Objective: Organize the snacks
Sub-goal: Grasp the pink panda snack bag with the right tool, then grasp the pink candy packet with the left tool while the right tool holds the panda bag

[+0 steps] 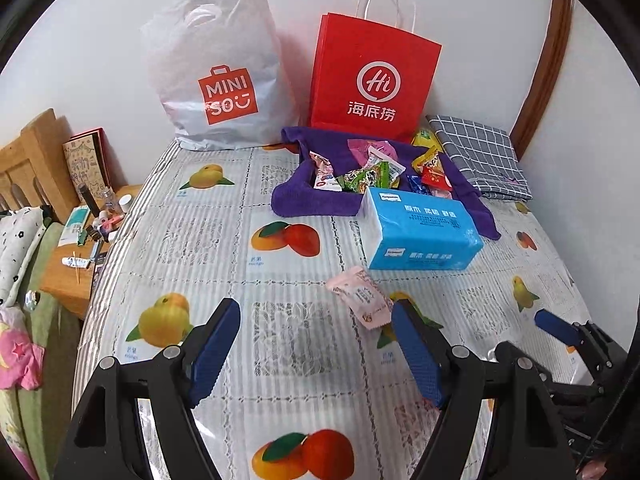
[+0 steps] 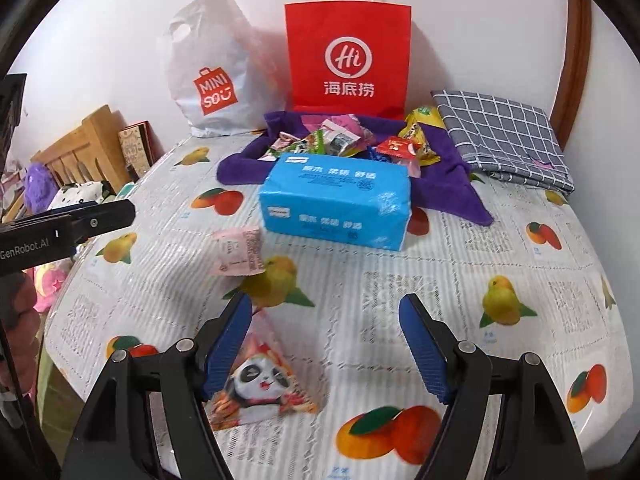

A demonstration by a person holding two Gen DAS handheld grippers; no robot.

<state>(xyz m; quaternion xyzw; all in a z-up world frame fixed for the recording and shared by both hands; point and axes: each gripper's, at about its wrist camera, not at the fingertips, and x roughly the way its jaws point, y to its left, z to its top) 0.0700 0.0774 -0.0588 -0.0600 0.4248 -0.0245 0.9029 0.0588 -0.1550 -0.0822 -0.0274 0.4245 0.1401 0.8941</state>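
Observation:
A pink snack packet (image 1: 362, 298) lies on the fruit-print tablecloth (image 1: 208, 240), just ahead of my left gripper (image 1: 316, 344), which is open with nothing between its fingers. In the right wrist view the same pink packet (image 2: 238, 250) lies ahead on the left. My right gripper (image 2: 324, 340) is open above the cloth. Its left finger (image 2: 228, 344) partly hides a triangular panda snack packet (image 2: 264, 384) lying flat. Several more snacks (image 1: 368, 172) are piled on a purple cloth (image 1: 316, 204) behind a blue tissue pack (image 1: 420, 228). One blue finger of the right gripper (image 1: 556, 326) shows at the right.
A red paper bag (image 1: 372, 76) and a white plastic bag (image 1: 220, 76) stand against the back wall. A folded grey checked cloth (image 1: 480, 156) lies at the back right. A wooden bedside table (image 1: 64, 280) with toiletries sits beyond the table's left edge.

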